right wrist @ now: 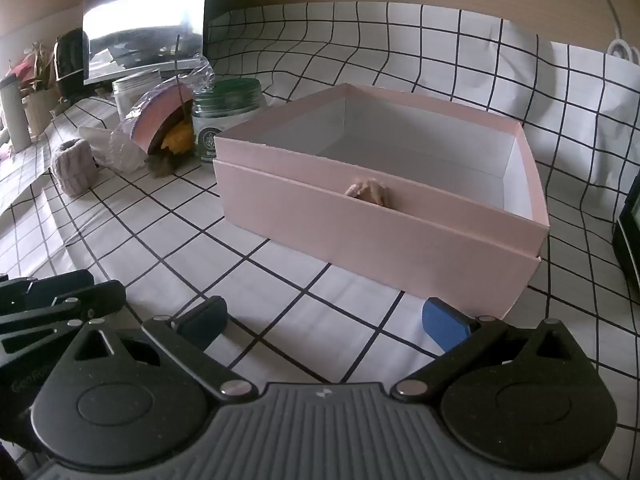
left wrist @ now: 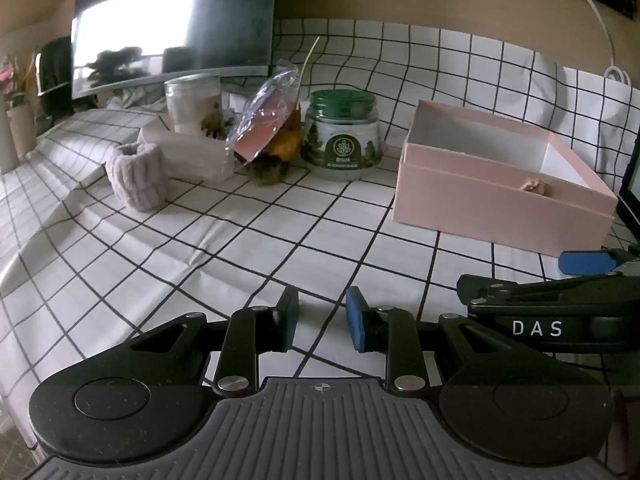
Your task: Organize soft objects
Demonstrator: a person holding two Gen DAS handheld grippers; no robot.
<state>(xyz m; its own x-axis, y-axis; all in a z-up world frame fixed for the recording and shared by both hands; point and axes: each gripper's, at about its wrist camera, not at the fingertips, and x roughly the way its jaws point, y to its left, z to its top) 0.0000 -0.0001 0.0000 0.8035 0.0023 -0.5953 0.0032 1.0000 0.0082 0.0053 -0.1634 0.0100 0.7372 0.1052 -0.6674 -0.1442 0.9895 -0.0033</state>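
A pale pink open box [left wrist: 500, 204] [right wrist: 360, 224] stands on the checked cloth, with a small beige soft thing [left wrist: 535, 188] [right wrist: 368, 193] peeking over its near wall. A lilac knitted cuff [left wrist: 138, 178] [right wrist: 74, 170] stands upright at the left. A plush toy with yellow and brown parts, under a pink disc in clear wrap [left wrist: 266, 132] [right wrist: 160, 120], leans by the jars. My left gripper [left wrist: 322, 320] is open and empty, low over the cloth. My right gripper [right wrist: 324, 322] is wide open and empty, just before the box; it also shows in the left wrist view [left wrist: 588, 262].
A green-lidded jar [left wrist: 340, 136] [right wrist: 226, 114] and a white jar [left wrist: 194, 102] stand behind the toy, on and beside a flat white pack [left wrist: 188, 152]. A monitor [left wrist: 172, 28] stands at the back. A dark screen edge [right wrist: 630, 216] is at the right.
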